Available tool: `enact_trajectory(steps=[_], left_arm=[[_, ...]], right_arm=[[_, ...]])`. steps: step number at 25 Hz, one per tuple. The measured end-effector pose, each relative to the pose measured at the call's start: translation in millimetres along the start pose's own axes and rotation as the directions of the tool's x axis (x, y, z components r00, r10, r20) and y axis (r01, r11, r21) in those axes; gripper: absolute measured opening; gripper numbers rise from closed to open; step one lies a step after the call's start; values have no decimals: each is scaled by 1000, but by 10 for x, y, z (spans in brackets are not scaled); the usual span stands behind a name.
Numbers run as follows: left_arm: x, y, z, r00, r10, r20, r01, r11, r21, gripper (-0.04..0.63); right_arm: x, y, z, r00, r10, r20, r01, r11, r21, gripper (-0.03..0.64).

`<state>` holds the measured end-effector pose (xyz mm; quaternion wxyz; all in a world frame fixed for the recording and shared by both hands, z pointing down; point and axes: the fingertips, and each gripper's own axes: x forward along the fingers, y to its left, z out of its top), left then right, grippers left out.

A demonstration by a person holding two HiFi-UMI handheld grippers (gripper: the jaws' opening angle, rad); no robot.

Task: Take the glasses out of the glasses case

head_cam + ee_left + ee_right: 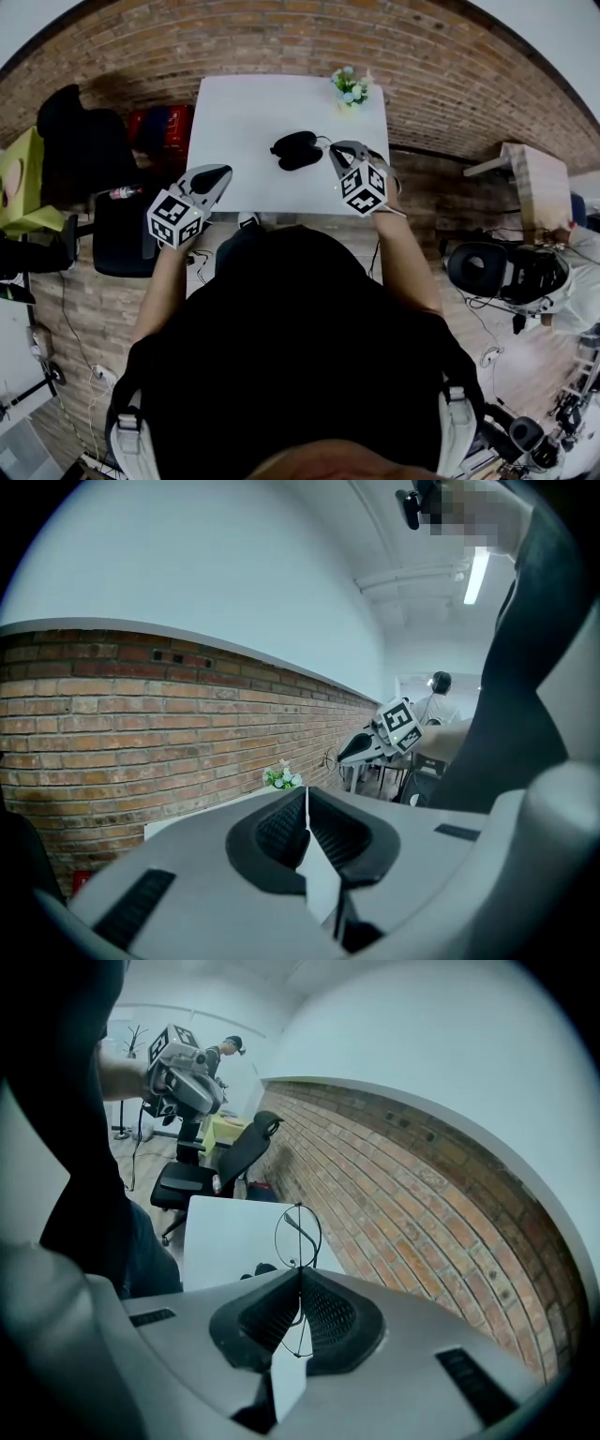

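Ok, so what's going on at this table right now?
A person is working at a white table with a gripper in each hand. The right gripper is shut on a pair of thin wire glasses and holds them just to the right of the black case, which lies on the table and looks open. The left gripper is shut on nothing and hangs over the table's front left edge, away from the case.

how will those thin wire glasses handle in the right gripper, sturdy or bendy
The glasses have a very thin wire frame, so they are probably light and easily bent. The right gripper pinches them at one narrow spot, so they may pivot or slip if swung.
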<state>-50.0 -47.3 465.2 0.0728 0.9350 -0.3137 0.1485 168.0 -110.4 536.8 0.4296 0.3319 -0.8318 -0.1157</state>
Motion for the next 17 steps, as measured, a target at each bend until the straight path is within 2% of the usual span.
enact_trajectory(steps=[17], left_arm=[[273, -156, 92, 1000, -20, 0, 20, 1000, 11, 17]], right_arm=[[-202, -216, -216, 999, -37, 12, 36, 999, 26, 23]])
